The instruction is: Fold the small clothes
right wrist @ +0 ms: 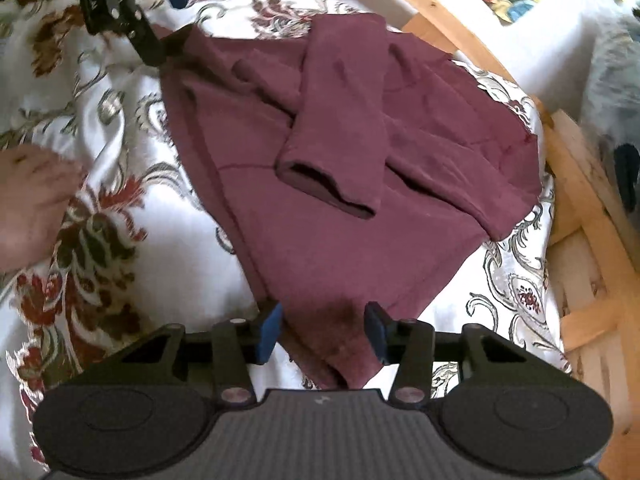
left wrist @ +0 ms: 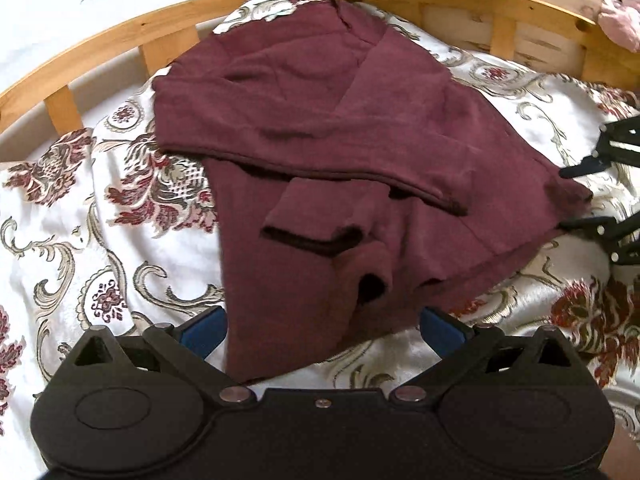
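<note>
Floral bedspread [left wrist: 100, 208] spread beneath; wooden slatted rail [left wrist: 120, 32] curving along its far edge; pink cloth [left wrist: 622, 20] beyond the rail.

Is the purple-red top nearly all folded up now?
About halfway. Done: both sleeves of the maroon long-sleeved top lie folded across its body. In hand: the open left gripper and open right gripper each straddle a bottom corner. Left: folding the hem up.

Both grippers' fingers [left wrist: 202, 334] [right wrist: 270, 328] spread apart.
</note>
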The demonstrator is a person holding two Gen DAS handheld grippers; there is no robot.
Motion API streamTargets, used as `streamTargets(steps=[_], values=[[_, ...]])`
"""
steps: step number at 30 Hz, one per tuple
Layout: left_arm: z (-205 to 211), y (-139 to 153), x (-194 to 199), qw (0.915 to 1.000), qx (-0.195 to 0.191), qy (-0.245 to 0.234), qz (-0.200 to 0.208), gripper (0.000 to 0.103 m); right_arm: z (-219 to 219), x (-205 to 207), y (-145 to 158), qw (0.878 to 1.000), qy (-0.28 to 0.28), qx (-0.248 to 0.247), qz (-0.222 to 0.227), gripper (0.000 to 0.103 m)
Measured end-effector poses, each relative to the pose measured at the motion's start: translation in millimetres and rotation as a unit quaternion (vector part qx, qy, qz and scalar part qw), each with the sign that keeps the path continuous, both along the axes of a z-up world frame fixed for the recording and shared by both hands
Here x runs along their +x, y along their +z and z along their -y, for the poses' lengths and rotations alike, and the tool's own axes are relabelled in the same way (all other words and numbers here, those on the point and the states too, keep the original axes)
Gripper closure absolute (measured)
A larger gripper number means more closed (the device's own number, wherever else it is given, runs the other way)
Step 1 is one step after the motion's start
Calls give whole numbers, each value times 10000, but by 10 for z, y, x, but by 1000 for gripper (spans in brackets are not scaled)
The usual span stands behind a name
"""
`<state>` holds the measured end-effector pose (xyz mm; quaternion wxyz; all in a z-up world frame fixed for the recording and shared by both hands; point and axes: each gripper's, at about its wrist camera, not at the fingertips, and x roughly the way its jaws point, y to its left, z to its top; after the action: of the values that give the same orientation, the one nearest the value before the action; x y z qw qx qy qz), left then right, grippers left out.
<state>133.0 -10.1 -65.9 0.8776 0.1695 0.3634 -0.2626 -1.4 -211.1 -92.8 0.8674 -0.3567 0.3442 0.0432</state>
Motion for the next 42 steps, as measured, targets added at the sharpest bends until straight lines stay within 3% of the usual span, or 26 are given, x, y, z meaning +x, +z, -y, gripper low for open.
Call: streamTargets(steps=[6,9,16,21,29,32,34,36,40,42], values=[[58,-31,-23,9999,60,-97,-56,1,-9,-24,-53,9991,-78,-427,-23,53],[79,-34,-26,9999,31,-100,-84,1,27,-31,-54,9989,-159,-433,-51,95],[120,-48,-53,9996,107,-251,-88,1,314,-202,324,9961,-816,170,302,96],[191,-139,-52,9977,458,-478,-174,1,637,-282,445,9861,-1440,783,266,96],[204,-179,-54,9955,816,-489,47,1,508,-223,321,9911,-1299,284,44,96],[215,-183,-76,9934,994,-518,238,1,467,-225,287,9921,-1250,116,36,87],[226,-187,-93,9926,1044,-488,376,1,411,-253,276,9926,-1213,-54,85,64],[230,-206,-117,9927,1017,-379,521,1,325,-301,261,9926,-1185,-191,159,49],[237,-256,-125,9927,1013,-136,642,1,144,-357,134,9929,-909,-758,139,32],[247,-252,-111,9915,1060,-56,753,2,92,-357,70,9914,-823,-1005,129,28]])
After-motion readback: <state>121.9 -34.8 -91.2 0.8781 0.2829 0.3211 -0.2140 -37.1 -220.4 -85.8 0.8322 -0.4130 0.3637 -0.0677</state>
